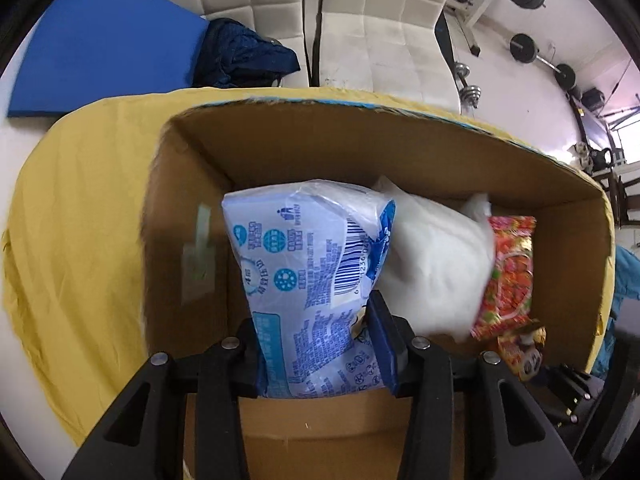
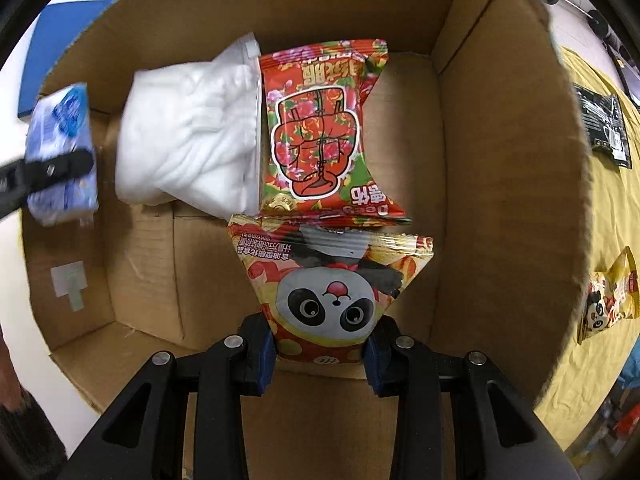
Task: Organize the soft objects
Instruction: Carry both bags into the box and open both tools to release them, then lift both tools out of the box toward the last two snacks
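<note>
An open cardboard box (image 1: 280,152) (image 2: 500,160) stands on a yellow cloth. My left gripper (image 1: 320,340) is shut on a blue-and-white tissue pack (image 1: 312,264) and holds it inside the box at its left side; the pack also shows in the right wrist view (image 2: 60,136). My right gripper (image 2: 320,354) is shut on a panda snack bag (image 2: 332,292), held low inside the box. A white soft pack (image 2: 188,132) (image 1: 436,260) and a red floral pack (image 2: 320,128) (image 1: 512,264) lie on the box floor.
On the yellow cloth (image 2: 608,220) right of the box lie a black packet (image 2: 604,128) and a second panda bag (image 2: 608,296). A blue mat (image 1: 100,44), a dark blue garment (image 1: 244,56) and white chairs (image 1: 380,28) are behind the table.
</note>
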Motion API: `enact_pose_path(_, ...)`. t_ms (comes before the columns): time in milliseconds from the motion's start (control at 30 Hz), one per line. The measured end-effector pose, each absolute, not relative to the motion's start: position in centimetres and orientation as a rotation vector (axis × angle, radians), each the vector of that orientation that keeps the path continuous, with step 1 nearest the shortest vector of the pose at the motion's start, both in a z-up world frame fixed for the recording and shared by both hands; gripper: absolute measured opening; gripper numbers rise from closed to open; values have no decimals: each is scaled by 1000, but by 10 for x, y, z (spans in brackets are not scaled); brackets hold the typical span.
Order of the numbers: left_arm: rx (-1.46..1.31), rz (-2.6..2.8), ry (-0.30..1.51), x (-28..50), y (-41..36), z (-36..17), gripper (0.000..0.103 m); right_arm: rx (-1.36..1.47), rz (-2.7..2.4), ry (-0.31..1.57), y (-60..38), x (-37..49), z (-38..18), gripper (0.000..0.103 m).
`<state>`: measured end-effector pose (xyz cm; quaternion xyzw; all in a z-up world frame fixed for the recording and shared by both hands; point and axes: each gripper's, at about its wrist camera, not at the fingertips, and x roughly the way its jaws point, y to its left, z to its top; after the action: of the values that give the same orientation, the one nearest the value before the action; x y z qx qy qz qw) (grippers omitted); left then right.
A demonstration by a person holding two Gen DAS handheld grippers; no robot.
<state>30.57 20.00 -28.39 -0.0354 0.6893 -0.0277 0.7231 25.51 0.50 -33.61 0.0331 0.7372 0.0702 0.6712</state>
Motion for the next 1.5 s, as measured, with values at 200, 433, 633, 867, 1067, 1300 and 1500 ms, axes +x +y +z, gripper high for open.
enact_pose_path(200,-55,-47,1563,321,198,-301,49,41,156,1696,17,257,-346,38)
enact_pose_path(433,-43,-55,1609,321,195,-306,56,-16,142,1692,34,259,-346,55)
enact_pose_path(633,-65,-58,1604,314,197,-297,63,-35,123,1666,49,255,-337,66)
enact_pose_path(867,-69,-39,1555,302,201,-271,87,4,132,1632,54,249,-320,87)
enact_pose_path(1067,-101,-19,1453,276,206,-239,100,12,141,1593,47,247,-296,103)
enact_pose_path(1300,-103,-21,1367,235,196,-214,103,8,146,1537,35,228,-271,103)
enact_pose_path(1500,-103,-5,1283,202,189,-188,103,15,150,1479,20,207,-240,103)
